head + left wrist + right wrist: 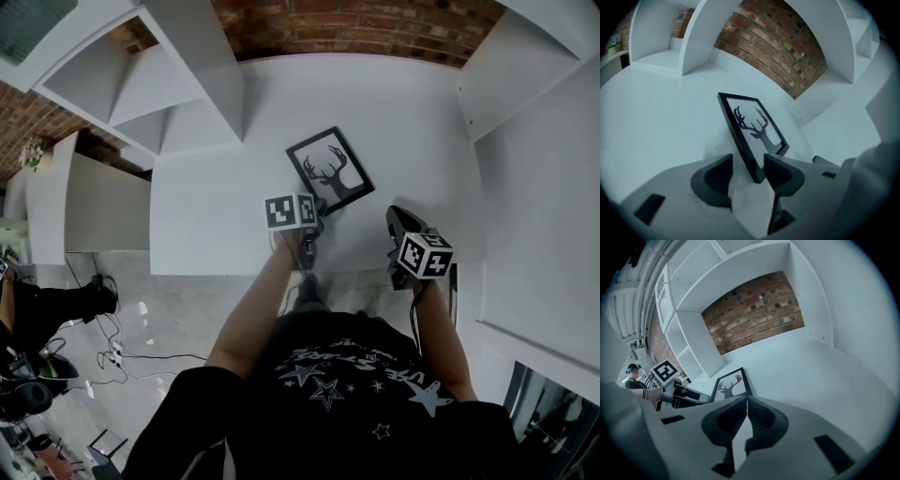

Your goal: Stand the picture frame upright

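A white surface (216, 225) and brick wall (754, 310) are seen ahead. The picture frame (752, 126) is flanked at its corner by the spread jaws of the left gripper (747, 168); the right gripper (747, 401) is pressed together.

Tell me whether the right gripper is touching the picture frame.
Apart. The head view shows bare white surface between the right gripper and the picture frame; its jaws are shut, empty.

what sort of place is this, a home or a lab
Probably a mock living-room set in a lab: white shelving against a brick wall, one deer picture frame, loose cables on the floor.
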Available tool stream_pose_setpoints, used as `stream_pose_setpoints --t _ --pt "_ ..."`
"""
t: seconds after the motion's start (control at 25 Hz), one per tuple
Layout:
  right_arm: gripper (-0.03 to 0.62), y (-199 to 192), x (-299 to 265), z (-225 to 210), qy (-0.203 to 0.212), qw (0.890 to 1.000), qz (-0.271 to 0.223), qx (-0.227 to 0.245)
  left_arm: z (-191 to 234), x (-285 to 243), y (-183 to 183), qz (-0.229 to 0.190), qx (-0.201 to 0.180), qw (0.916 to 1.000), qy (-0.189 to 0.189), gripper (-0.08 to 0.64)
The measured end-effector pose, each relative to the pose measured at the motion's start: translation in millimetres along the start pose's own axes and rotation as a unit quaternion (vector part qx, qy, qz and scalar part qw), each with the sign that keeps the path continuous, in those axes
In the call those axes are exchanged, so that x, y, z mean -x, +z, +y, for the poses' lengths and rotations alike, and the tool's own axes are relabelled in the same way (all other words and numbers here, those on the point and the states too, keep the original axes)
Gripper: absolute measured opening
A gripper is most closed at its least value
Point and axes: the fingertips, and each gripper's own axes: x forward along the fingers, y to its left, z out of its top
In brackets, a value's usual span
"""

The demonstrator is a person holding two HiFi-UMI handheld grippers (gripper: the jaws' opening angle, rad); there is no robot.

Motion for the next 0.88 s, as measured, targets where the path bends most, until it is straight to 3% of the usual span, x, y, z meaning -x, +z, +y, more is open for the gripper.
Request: stream_pose_setpoints --t 0.2,0.4,0.6,0.88 --pt "0.017 -1.3 0.7 -1.0 -0.002 1.000 -0.002 -0.008 0.2 -2.2 -0.9 0.004 -0.011 0.9994 0.032 0.202" --pt "0.017 -1.8 4.9 -0.8 -0.002 1.000 -0.004 -0.011 1.5 -3.4 -2.4 -0.022 -0.020 0.9962 0.082 0.202" --pt "0.017 1.6 11.7 -8.1 -0.003 1.000 -0.010 -0.012 10.6 0.5 1.1 -0.056 -0.038 0.9820 0.176 0.195" --pt "0.017 -4.2 18.2 -15.4 0.000 1.000 -0.005 -0.012 2.8 -8.8 0.5 -0.087 -0.043 0.9828 0.157 0.192"
